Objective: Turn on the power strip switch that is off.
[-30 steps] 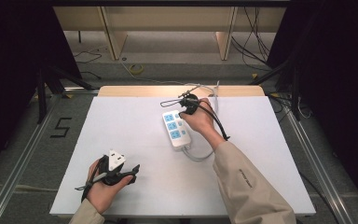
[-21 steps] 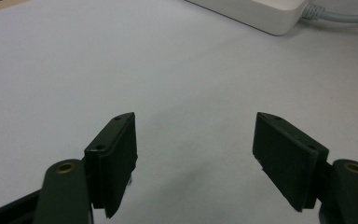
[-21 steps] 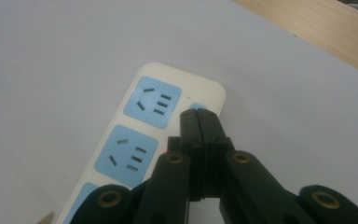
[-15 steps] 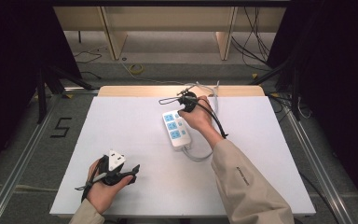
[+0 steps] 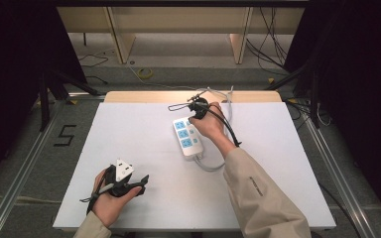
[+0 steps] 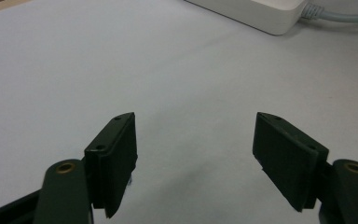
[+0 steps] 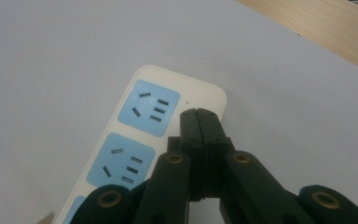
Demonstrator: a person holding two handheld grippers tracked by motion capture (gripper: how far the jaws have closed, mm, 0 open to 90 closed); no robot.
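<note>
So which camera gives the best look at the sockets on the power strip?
The right gripper view: the power strip is close, its blue sockets sharp. The high view shows the whole strip small; the left gripper view catches one plain end.

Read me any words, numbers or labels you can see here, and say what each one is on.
"5": black figure on the floor left of the table.
Small print on the sleeve: too small to read.
Power strip: no readable text.
</note>
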